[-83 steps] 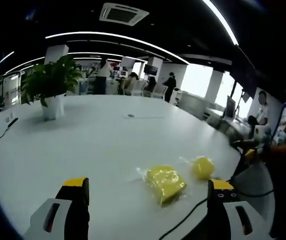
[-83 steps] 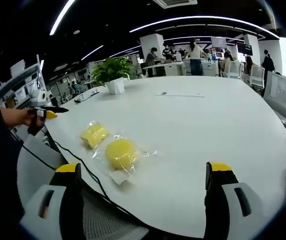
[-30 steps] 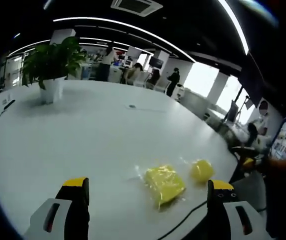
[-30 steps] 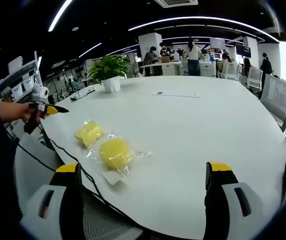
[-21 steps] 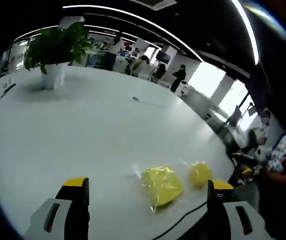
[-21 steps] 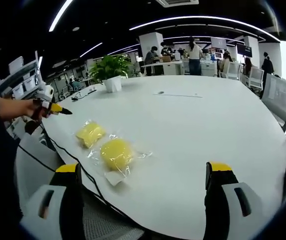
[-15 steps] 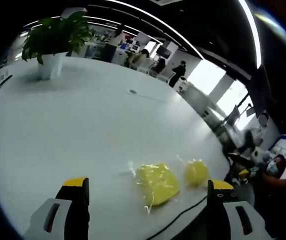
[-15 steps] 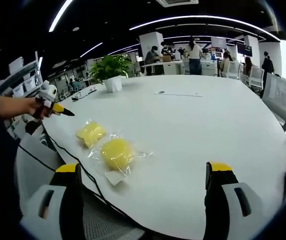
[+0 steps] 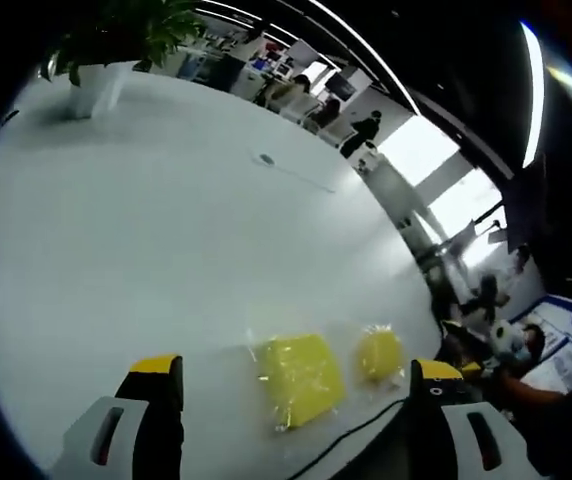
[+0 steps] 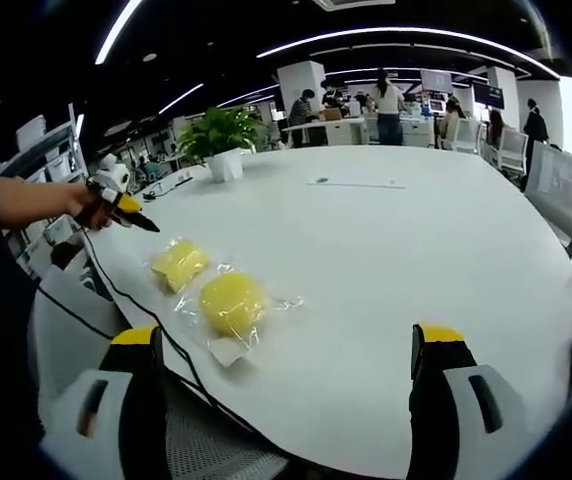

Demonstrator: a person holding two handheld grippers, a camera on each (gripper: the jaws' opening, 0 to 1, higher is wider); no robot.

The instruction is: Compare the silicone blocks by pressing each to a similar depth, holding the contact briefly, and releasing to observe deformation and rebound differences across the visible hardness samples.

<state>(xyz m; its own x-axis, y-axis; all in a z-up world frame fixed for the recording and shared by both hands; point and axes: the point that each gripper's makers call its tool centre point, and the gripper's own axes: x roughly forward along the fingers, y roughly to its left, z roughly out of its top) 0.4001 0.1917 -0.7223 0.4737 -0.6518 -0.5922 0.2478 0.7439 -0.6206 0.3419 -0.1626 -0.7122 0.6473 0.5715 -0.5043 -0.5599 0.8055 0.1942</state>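
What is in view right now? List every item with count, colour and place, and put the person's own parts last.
Square silicone block: 1, yellow, in clear wrap, near table edge.
Round silicone block: 1, yellow, in clear wrap, beside the square one.
Table: 1, white, large, under both blocks.
Potted plant: 1, green in white pot, far side of table.
Cable: 1, black, along the near table edge.
Left gripper: 1, grey with yellow-capped black jaws, jaws apart, above the square block; it also enters the right gripper view by the table edge.
Right gripper: 1, same colours, jaws apart, off the blocks.
Hand: 1, holding the left gripper.
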